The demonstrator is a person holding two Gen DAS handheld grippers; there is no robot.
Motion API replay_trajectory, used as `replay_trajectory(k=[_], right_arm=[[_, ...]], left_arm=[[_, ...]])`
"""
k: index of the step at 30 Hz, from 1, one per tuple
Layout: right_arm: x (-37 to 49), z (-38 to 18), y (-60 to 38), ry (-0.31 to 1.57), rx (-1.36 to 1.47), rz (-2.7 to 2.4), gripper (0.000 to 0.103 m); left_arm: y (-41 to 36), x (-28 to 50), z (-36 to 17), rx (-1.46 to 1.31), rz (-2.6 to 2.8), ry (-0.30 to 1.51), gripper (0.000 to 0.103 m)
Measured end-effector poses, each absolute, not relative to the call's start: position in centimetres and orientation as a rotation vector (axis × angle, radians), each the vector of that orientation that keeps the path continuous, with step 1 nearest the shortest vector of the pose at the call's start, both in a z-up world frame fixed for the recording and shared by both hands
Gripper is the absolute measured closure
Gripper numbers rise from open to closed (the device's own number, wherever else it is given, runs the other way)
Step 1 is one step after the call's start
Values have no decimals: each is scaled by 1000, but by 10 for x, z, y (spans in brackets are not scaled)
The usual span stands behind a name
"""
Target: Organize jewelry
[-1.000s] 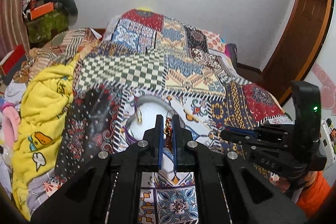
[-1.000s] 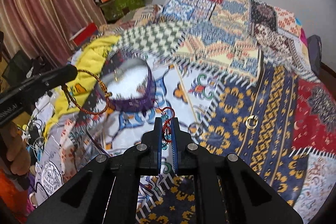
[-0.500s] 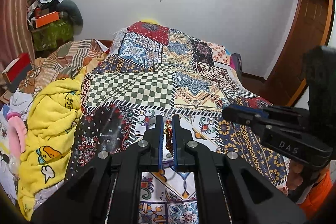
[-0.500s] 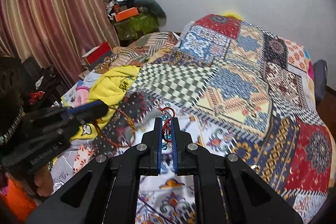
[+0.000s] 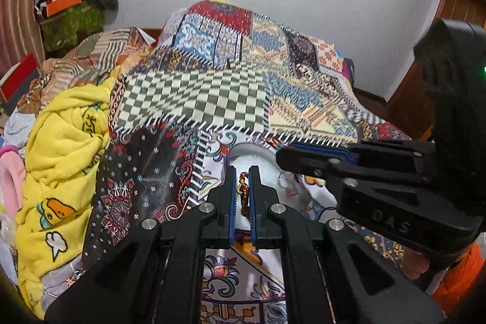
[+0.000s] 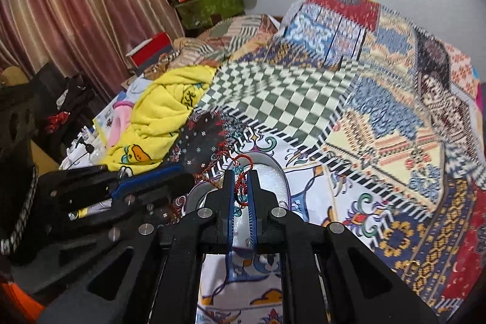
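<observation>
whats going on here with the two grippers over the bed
A person holds two handheld grippers above a patchwork bedspread. The left gripper is shut on a red-and-gold beaded cord; the right gripper is shut on a red cord with turquoise beads. Both hover over a round white-lined jewelry box.

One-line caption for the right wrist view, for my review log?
Right gripper shut on a red cord bracelet with blue beads above a round purple-rimmed tray on a patchwork bedspread.
</observation>
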State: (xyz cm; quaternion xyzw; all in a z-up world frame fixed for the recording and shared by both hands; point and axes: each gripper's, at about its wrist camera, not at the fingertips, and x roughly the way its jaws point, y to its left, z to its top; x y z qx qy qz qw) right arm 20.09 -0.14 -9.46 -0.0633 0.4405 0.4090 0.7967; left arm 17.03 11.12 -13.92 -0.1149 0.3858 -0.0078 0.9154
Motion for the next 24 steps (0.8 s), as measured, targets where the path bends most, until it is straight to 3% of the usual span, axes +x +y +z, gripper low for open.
replay_trajectory(k=[20, 22, 24], right_arm=[[225, -125, 14, 1016, -162, 874, 96], [226, -128, 15, 1034, -164, 873, 94], [227, -128, 12, 1055, -144, 881, 84]], left_arm=[[113, 184, -163, -200, -32, 859, 97], [113, 184, -163, -204, -31, 863, 97], [113, 183, -162, -205, -28, 863, 97]])
